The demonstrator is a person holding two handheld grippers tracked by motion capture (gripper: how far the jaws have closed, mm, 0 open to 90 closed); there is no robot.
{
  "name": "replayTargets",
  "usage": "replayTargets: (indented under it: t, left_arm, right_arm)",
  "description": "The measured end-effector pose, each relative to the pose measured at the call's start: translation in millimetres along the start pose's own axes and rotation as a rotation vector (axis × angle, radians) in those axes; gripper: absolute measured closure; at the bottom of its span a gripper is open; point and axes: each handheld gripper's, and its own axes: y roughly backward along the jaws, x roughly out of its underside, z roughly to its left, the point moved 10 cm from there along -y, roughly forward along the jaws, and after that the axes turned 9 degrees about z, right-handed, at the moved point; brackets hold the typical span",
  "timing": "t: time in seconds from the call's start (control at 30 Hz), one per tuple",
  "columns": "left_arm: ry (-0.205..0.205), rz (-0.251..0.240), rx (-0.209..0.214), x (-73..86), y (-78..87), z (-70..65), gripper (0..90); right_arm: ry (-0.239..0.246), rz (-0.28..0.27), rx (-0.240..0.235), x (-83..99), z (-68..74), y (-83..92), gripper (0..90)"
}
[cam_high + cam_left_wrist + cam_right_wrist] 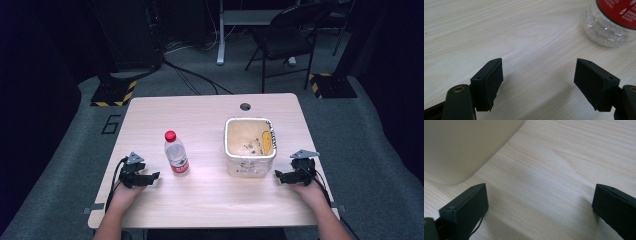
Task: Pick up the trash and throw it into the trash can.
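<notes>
A clear plastic bottle point(175, 153) with a red cap and red label stands upright on the wooden table point(200, 120), left of centre. Its base point(610, 27) shows at the top right of the left gripper view. My left gripper point(152, 177) rests on the table just left of the bottle, open, with bare wood between its jaws point(539, 77). A cream square bin point(250, 145) stands right of centre, some scraps inside. My right gripper point(278, 176) lies on the table beside the bin's right front corner, open and holding nothing point(540, 205); the bin's wall point(464, 145) is at its upper left.
A round cable hole point(245, 106) sits near the table's far edge. Beyond the table are a folding chair point(287, 42), floor cables and yellow-black striped stand feet point(114, 93). Bare tabletop lies between bottle and bin and along the front edge.
</notes>
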Motion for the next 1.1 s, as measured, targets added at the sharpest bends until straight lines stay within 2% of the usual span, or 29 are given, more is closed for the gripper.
replayTargets:
  t: [0.17, 0.43, 0.67, 0.83, 1.1]
  left_arm:
    - [0.014, -0.044, 0.027, -8.1, 13.0, -5.8, 24.0]
    - [-0.004, -0.098, 0.035, -19.3, 35.7, -10.5, 23.2]
    - [-0.02, -0.116, 0.037, -26.7, 45.1, -15.6, 22.4]
    - [-0.05, -0.122, 0.043, -35.4, 51.3, -22.4, 21.4]
    - [-0.077, -0.139, 0.042, -40.3, 59.7, -28.6, 19.6]
  right_arm:
    - [0.002, -0.001, 0.0, 0.1, -0.1, 0.1, 0.0]
    - [0.002, 0.0, 0.0, 0.1, -0.1, 0.1, 0.0]
    - [0.002, 0.0, 0.001, 0.2, -0.2, 0.2, 0.0]
    - [0.001, 0.0, 0.001, 0.3, -0.1, 0.2, 0.0]
    - [0.001, 0.0, 0.001, 0.3, -0.2, 0.2, 0.0]
